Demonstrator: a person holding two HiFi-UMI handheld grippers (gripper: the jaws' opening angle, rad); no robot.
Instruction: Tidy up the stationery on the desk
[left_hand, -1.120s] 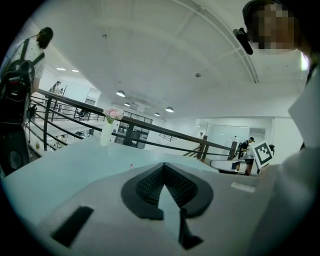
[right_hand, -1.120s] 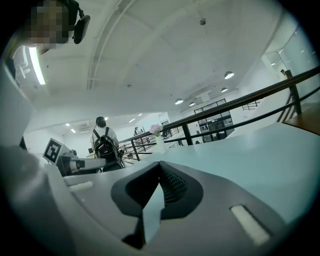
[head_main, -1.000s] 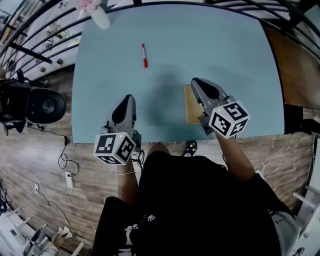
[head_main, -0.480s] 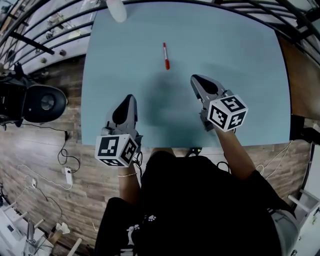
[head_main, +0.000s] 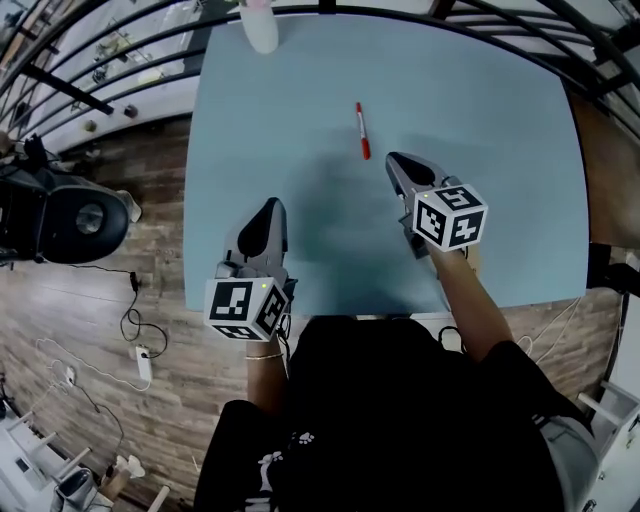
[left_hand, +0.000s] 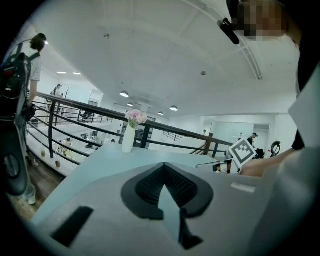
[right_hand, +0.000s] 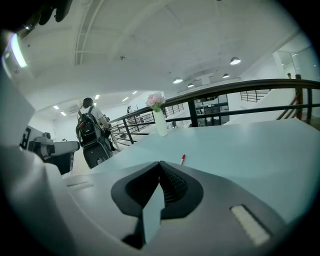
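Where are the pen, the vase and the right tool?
pen (head_main: 362, 131): head view, the middle of its length.
vase (left_hand: 128, 139): left gripper view, its white body under the flowers.
right tool (head_main: 393, 158): head view, the front tip, where its shut jaws meet.

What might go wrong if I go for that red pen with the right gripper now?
The right gripper is shut; meeting the red pen with jaws together would likely push or roll it across the table rather than grip it. The vase stands at the table's far edge by the railing; a wide sweep there might tip it.
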